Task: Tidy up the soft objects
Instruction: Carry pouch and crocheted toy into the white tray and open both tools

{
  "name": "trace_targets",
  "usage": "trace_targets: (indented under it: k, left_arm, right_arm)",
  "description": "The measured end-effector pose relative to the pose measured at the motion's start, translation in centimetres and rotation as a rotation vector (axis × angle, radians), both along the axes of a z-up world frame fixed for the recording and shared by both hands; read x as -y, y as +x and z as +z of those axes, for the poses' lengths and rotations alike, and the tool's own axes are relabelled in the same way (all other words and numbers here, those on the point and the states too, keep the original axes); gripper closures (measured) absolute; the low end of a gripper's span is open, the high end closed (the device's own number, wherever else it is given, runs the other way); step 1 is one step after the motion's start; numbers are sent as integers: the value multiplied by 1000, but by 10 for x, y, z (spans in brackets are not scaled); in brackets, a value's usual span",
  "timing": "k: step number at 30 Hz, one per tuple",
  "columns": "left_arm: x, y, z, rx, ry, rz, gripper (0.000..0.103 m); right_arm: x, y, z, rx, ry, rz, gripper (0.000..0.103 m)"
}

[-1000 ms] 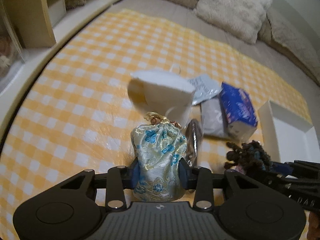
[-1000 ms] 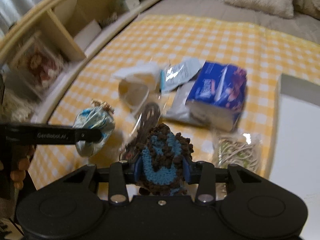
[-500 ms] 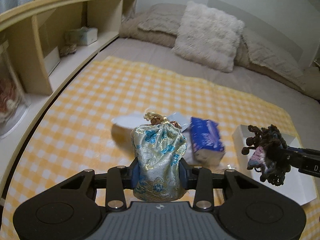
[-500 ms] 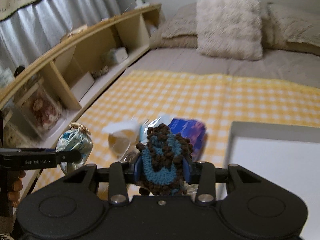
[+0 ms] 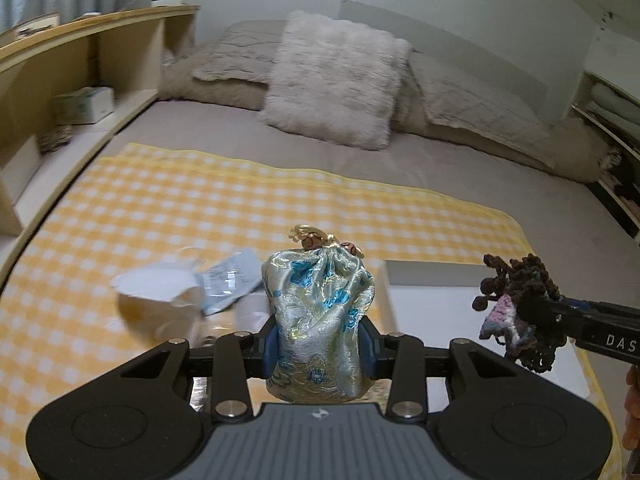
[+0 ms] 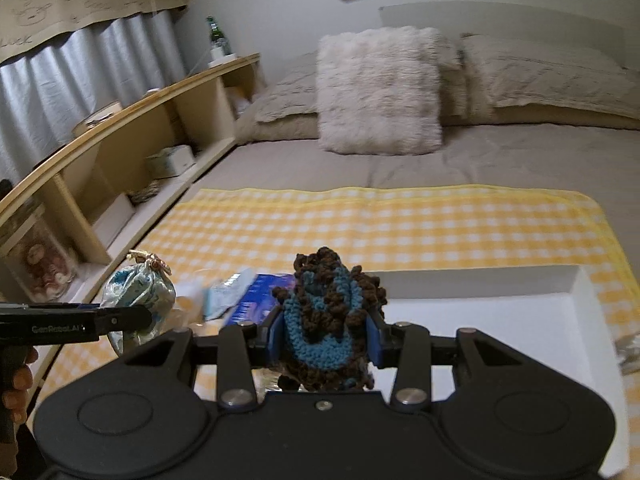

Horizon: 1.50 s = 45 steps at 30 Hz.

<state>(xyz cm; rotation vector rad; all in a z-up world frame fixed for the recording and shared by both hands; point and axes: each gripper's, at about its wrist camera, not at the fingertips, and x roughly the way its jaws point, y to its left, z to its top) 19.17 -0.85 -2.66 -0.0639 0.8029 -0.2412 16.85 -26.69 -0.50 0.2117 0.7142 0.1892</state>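
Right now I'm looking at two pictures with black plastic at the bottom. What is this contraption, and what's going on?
No robot here: a person holds a two-finger claw in each hand, each with a camera looking along its fingers. The left claw grips a silky drawstring pouch; the right claw grips a brown-and-blue crocheted piece. Each claw also shows in the other's picture. Below, on a yellow checked cloth over the bed, lie a white tray, a paper cup and some packets.

White tray [image 6: 500,312] open (clutter leftward)
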Motion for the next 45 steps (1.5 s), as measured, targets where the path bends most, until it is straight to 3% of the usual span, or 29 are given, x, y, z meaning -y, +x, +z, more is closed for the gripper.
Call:
trace_targets:
  k: [15, 20, 24, 28, 35, 38, 39, 43, 45]
  left_arm:
    - [98, 2, -24, -68, 24, -160, 62]
    - [121, -2, -36, -112, -1, -215, 62]
    - [136, 2, -57, -207, -19, -237, 62]
    - [147, 3, -79, -277, 18, -259, 61]
    - [164, 7, -105, -291, 129, -348, 61]
    - [165, 6, -115, -314, 146, -386, 51]
    - [166, 5, -117, -310, 155, -392, 41]
    - [166, 5, -114, -256, 187, -423, 23]
    - [166, 3, -110, -236, 194, -445, 22]
  right_arm:
    - [64, -21, -22, -87, -73, -124, 60]
    - [72, -18, -29, -116, -88, -130, 60]
    - [70, -14, -38, -153, -116, -102, 60]
    - [65, -8, -49, -194, -140, -69, 60]
    - [57, 0, -65, -262, -164, -14, 60]
    - [53, 2, -71, -293, -166, 16, 60]
    - [53, 2, -73, -304, -168, 26, 60]
    - [49, 3, -81, -335, -175, 47, 61]
    - [50, 3, -81, -338, -173, 48, 61]
